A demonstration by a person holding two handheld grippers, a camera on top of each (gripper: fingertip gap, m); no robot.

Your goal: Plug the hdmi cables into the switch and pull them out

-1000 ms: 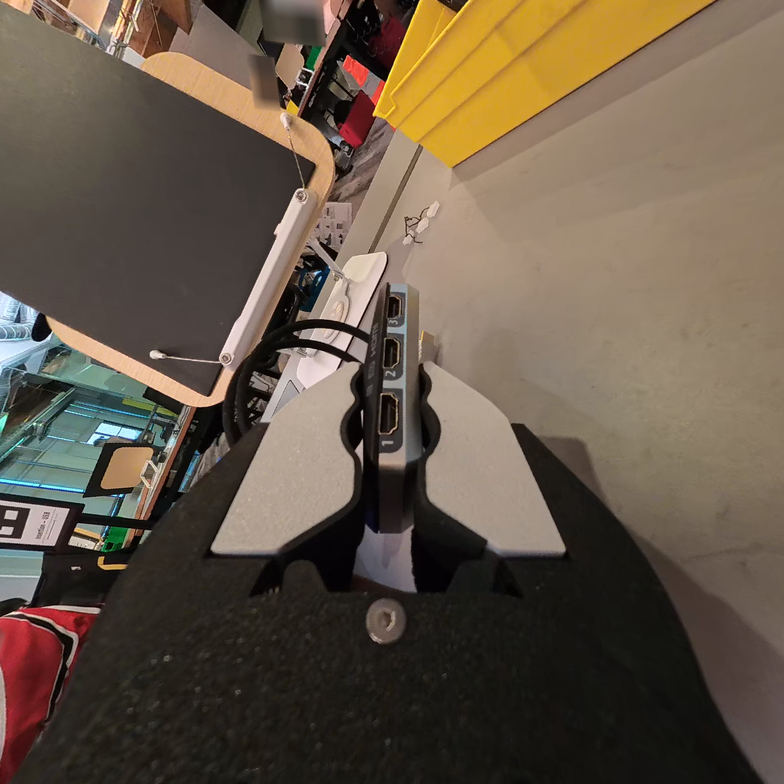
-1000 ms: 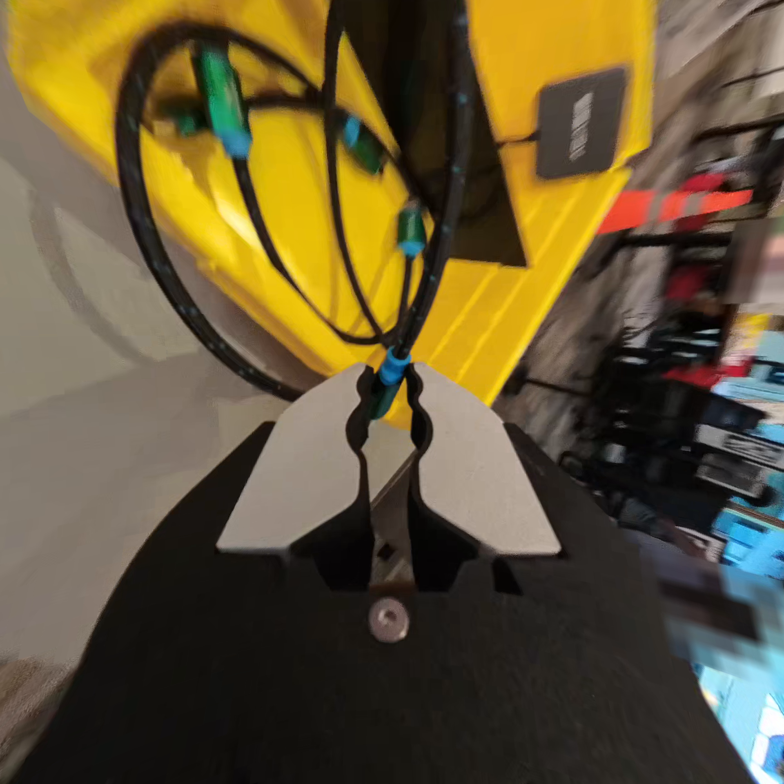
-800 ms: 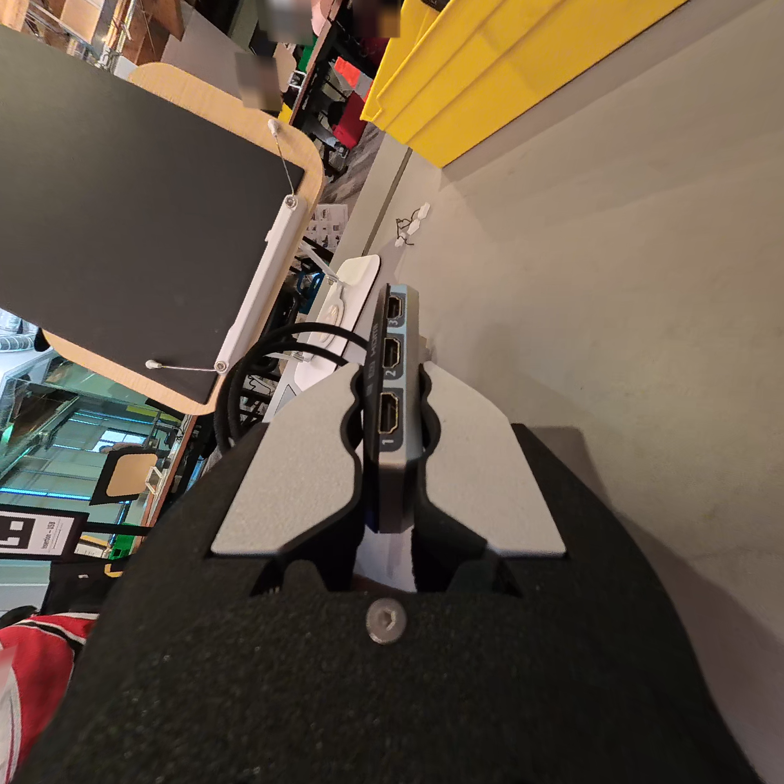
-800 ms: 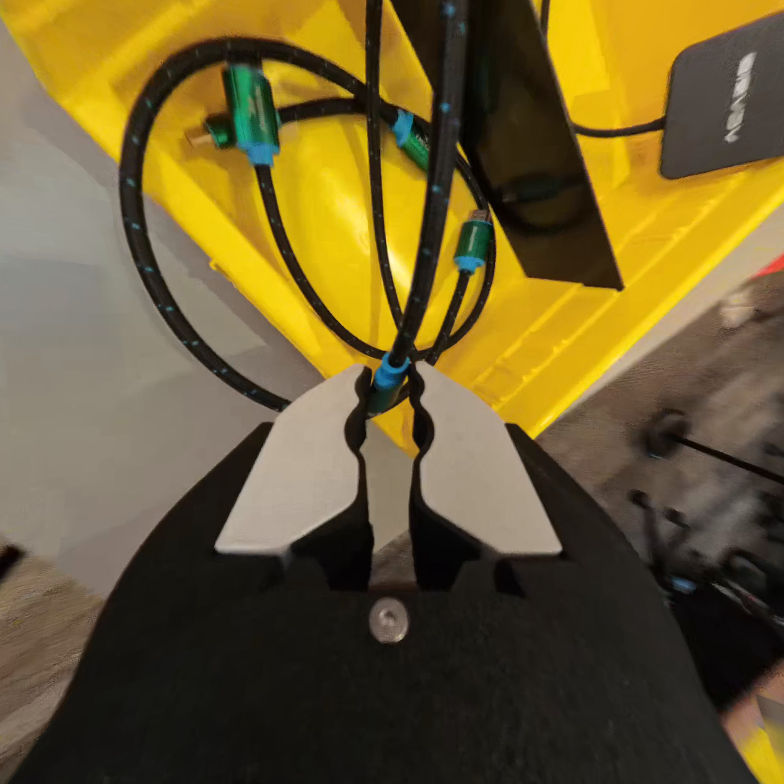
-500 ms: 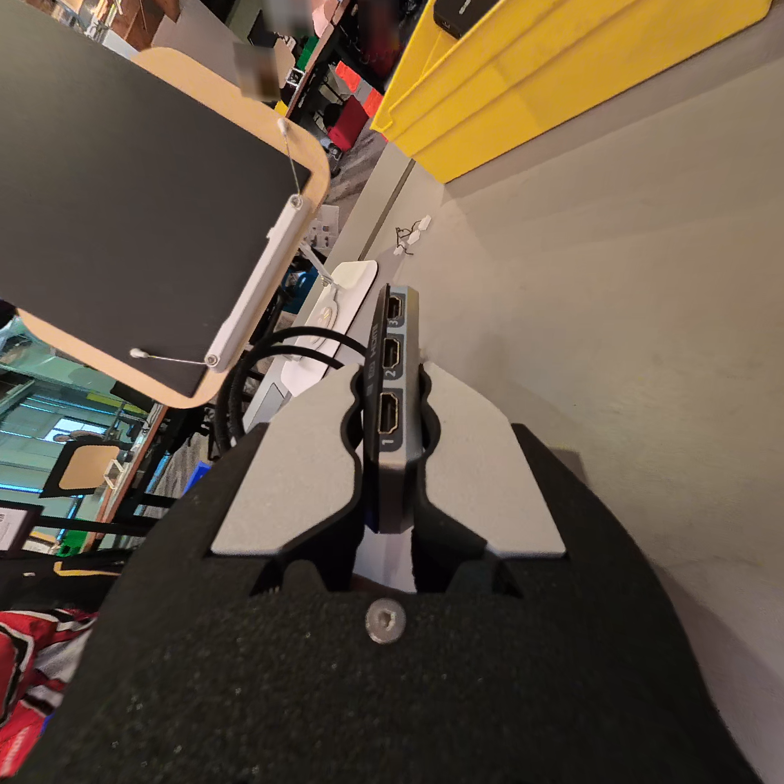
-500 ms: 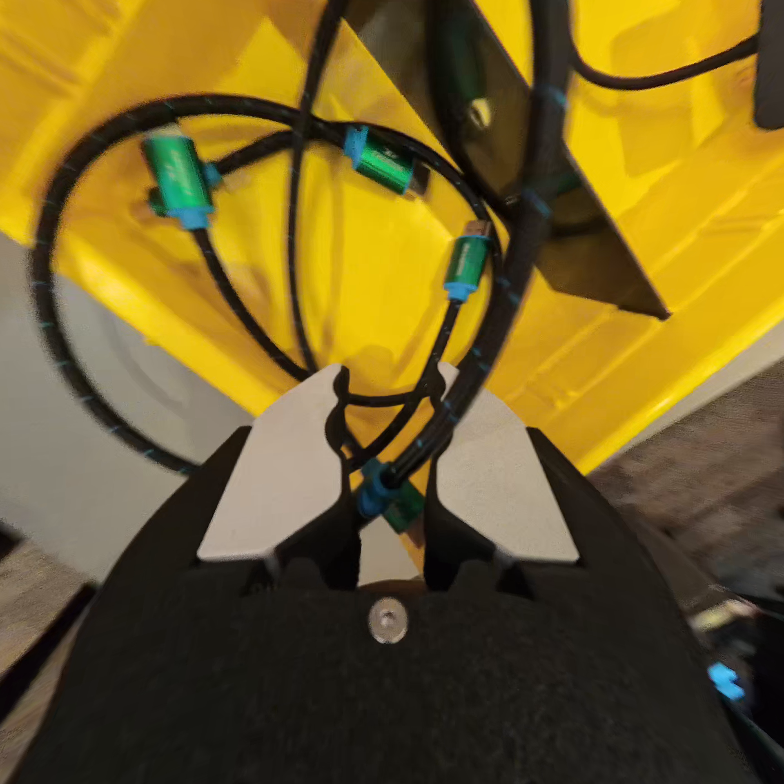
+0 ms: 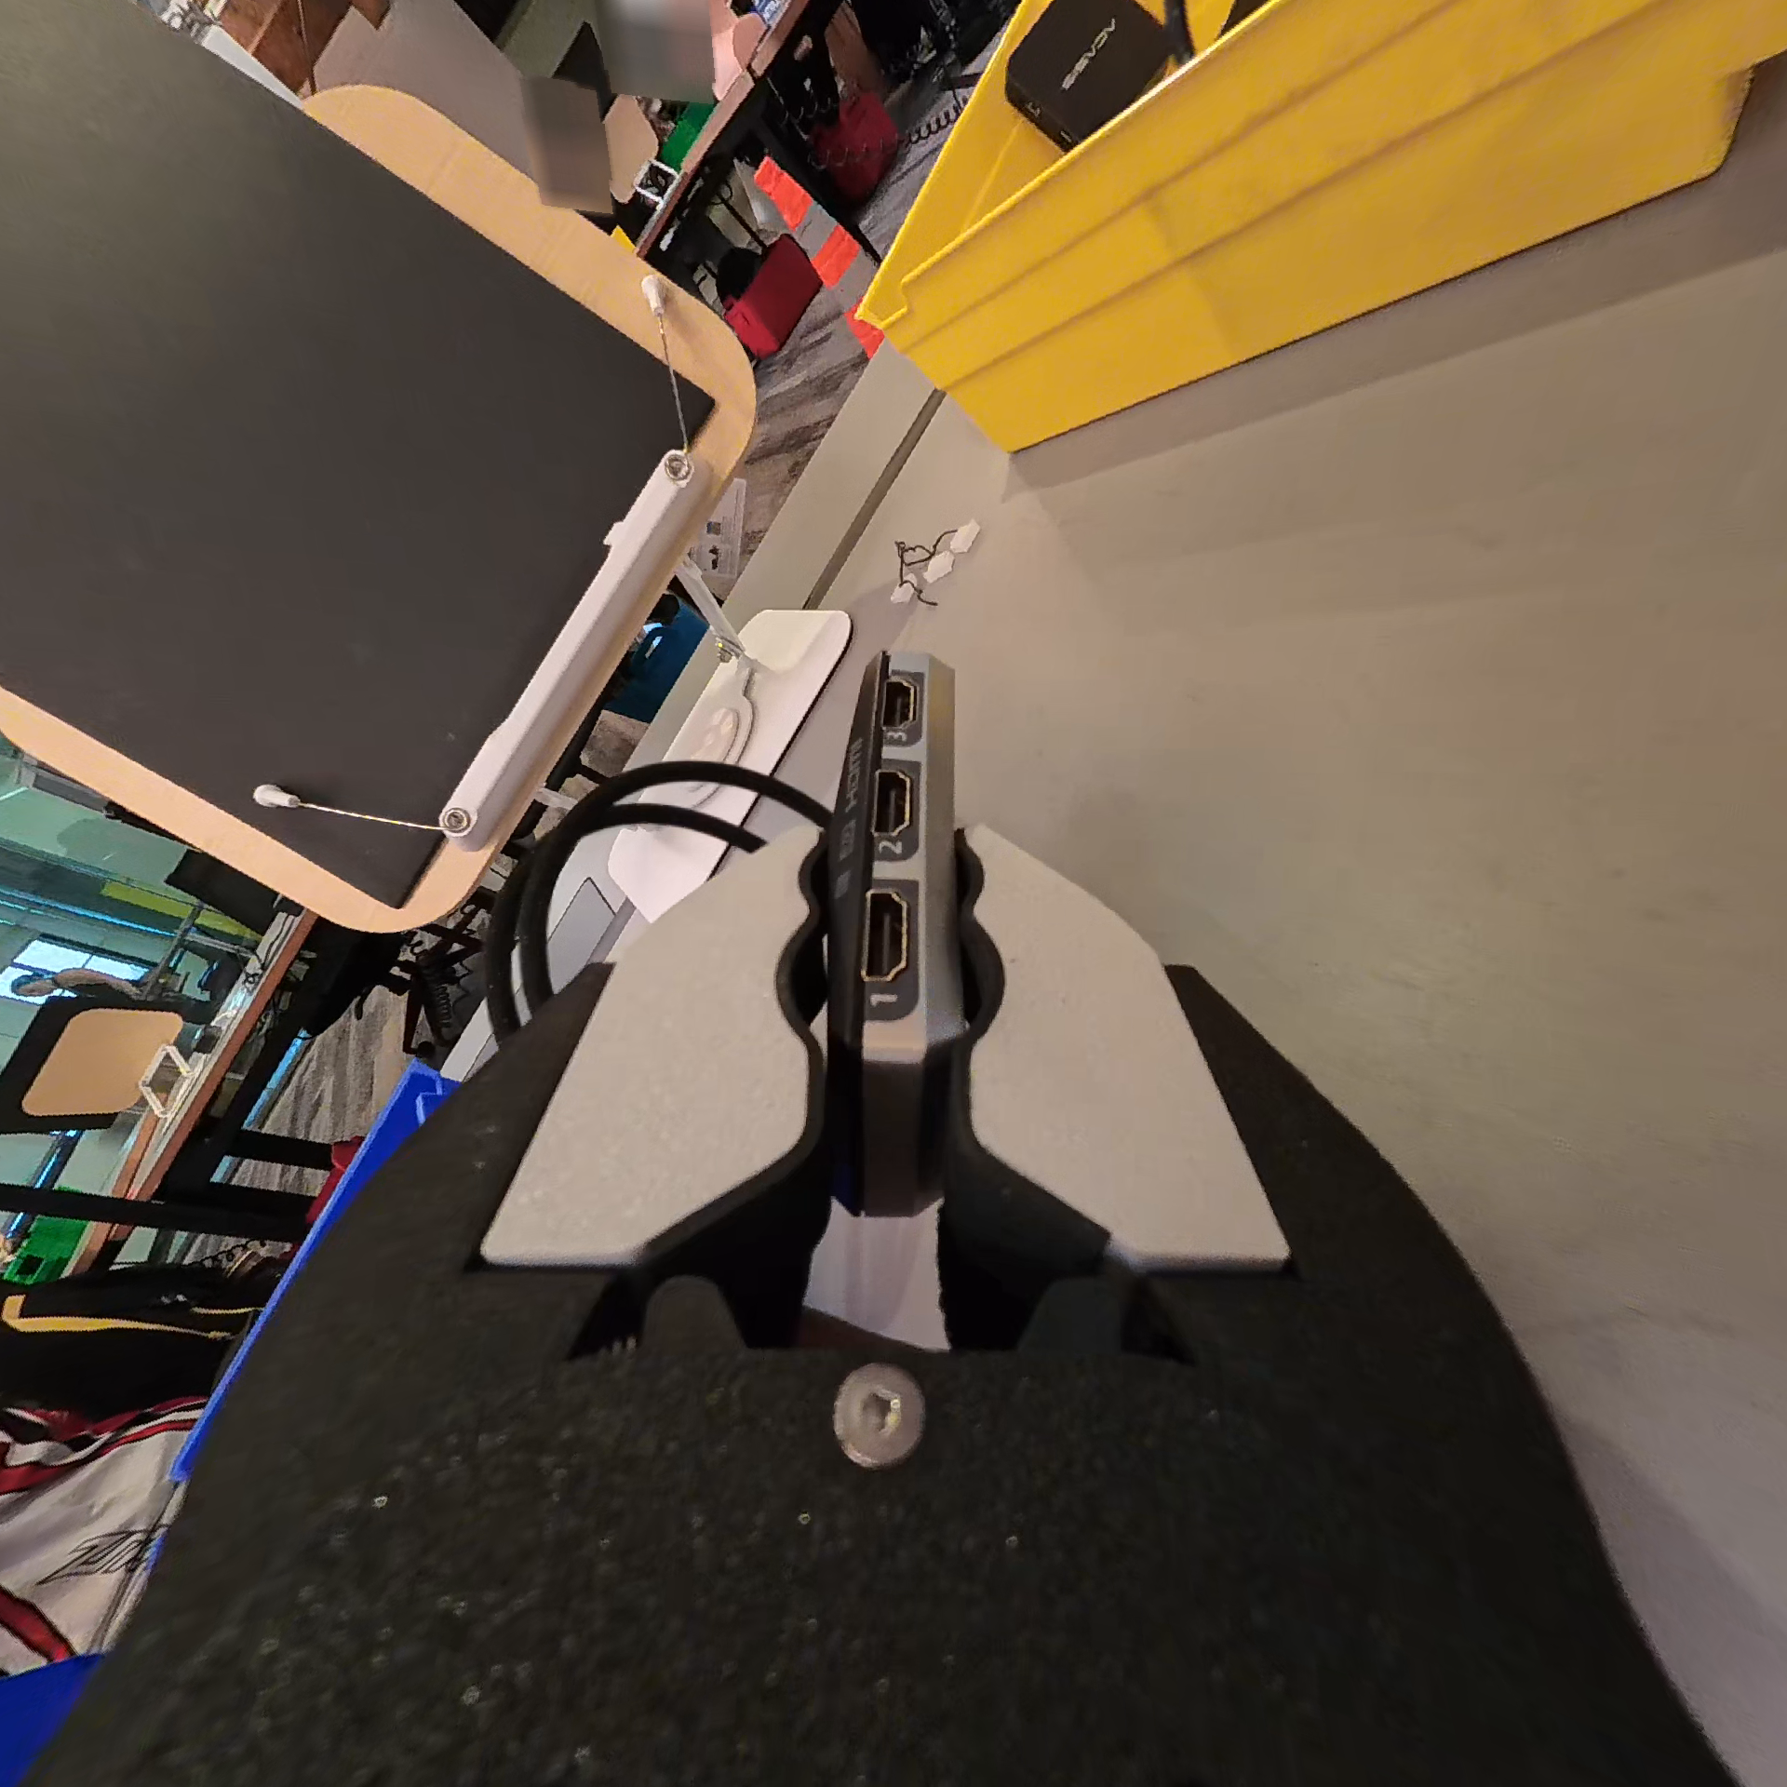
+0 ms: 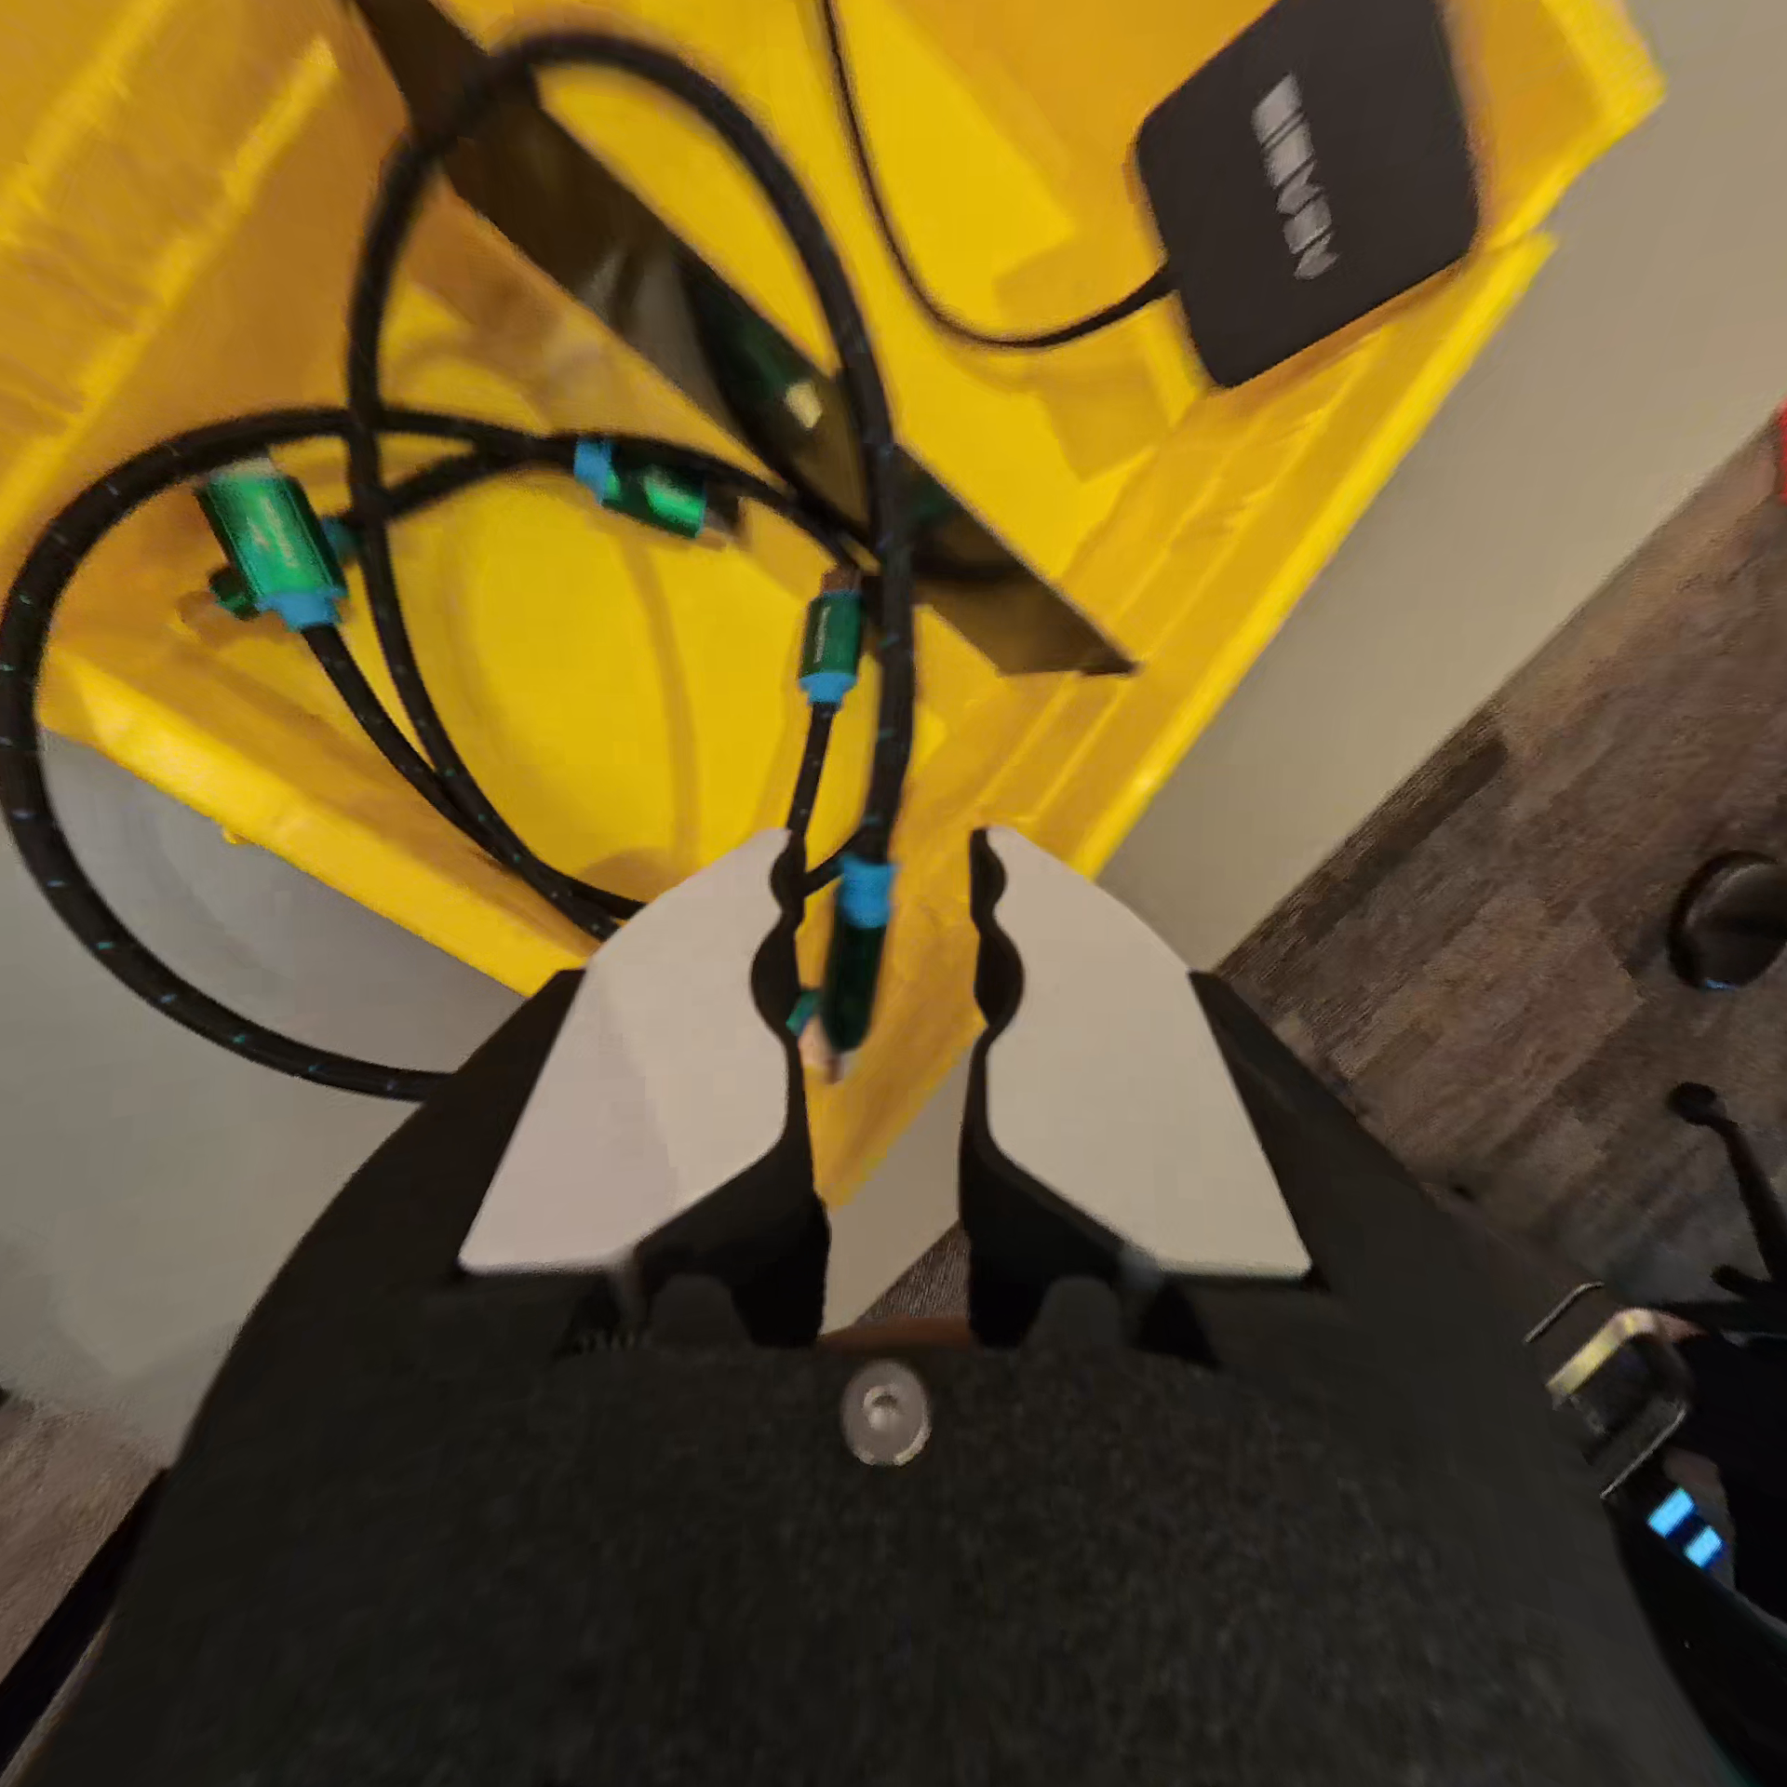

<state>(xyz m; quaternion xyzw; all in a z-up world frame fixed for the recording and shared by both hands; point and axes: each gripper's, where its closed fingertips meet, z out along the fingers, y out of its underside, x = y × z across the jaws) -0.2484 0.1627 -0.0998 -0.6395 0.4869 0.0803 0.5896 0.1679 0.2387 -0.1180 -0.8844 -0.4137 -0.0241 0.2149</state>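
Observation:
My left gripper [image 7: 890, 851] is shut on the dark grey HDMI switch [image 7: 909, 764], holding it on edge above the grey table [image 7: 1402, 822]. Its three numbered ports face me and are empty. A black cable [image 7: 619, 803] loops out behind it. My right gripper [image 8: 880, 851] is open over the yellow bin [image 8: 600, 677]. A green HDMI plug with a blue collar [image 8: 856, 977] lies loose between the spread fingers, touching neither. Its braided black cable [image 8: 885, 580] runs into the bin. Other green plugs [image 8: 276, 551] [image 8: 658, 493] [image 8: 832, 638] lie in the bin.
A black box with a cord [image 8: 1305, 184] sits in the bin, also seen in the left wrist view [image 7: 1073, 68]. A black board on a white stand [image 7: 290, 435] stands left of the switch, with small white clips [image 7: 938, 566] beyond. Carpeted floor [image 8: 1499, 870] lies past the table edge.
My right gripper has opened and let go of the green plug, which now sits loose between the fingers over the bin. My left gripper still holds the switch and has shifted only slightly.

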